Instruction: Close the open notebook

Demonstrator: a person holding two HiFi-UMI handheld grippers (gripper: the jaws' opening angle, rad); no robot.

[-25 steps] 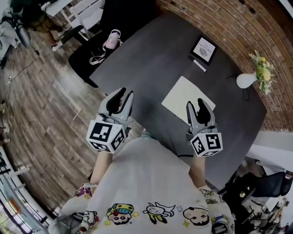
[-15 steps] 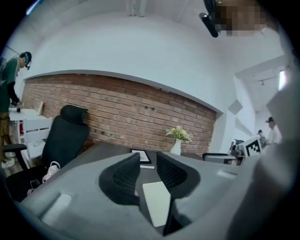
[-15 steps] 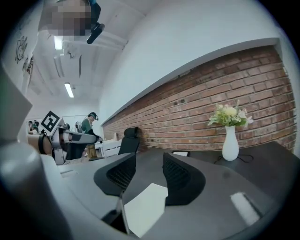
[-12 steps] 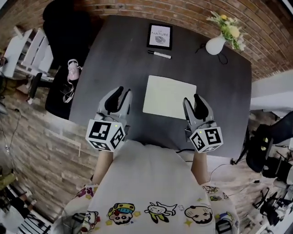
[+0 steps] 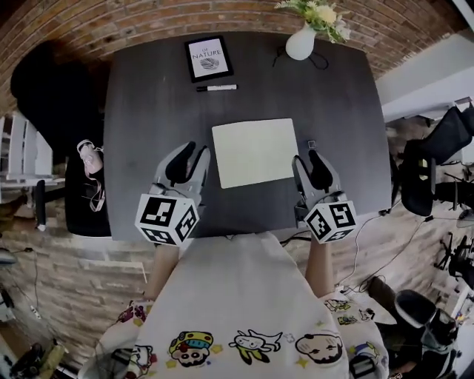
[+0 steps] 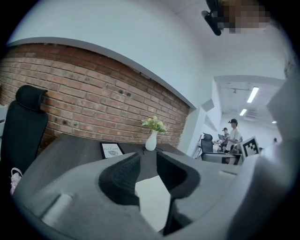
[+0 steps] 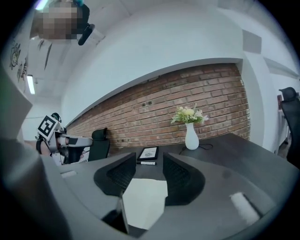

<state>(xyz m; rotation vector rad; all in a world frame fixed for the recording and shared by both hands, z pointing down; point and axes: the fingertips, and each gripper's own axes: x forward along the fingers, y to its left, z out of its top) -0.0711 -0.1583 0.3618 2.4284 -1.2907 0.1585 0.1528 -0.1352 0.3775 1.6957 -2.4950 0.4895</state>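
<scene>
One dark table [image 5: 141, 148] carries one notebook [image 5: 255, 152], one framed print [image 5: 207, 58], one marker pen [image 5: 216, 87] and one white vase [image 5: 301, 44] with a single bunch of flowers [image 5: 315, 11]. There are two grippers, the left gripper [image 5: 196, 150] and the right gripper [image 5: 306, 156]. One black office chair [image 5: 44, 81] stands left of the table and a second office chair [image 5: 433, 159] stands right of it.

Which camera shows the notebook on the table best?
The head view: the notebook lies whole and unobstructed, seen from above. The left and right gripper views each show only a foreshortened strip of it between their own jaws.
</scene>
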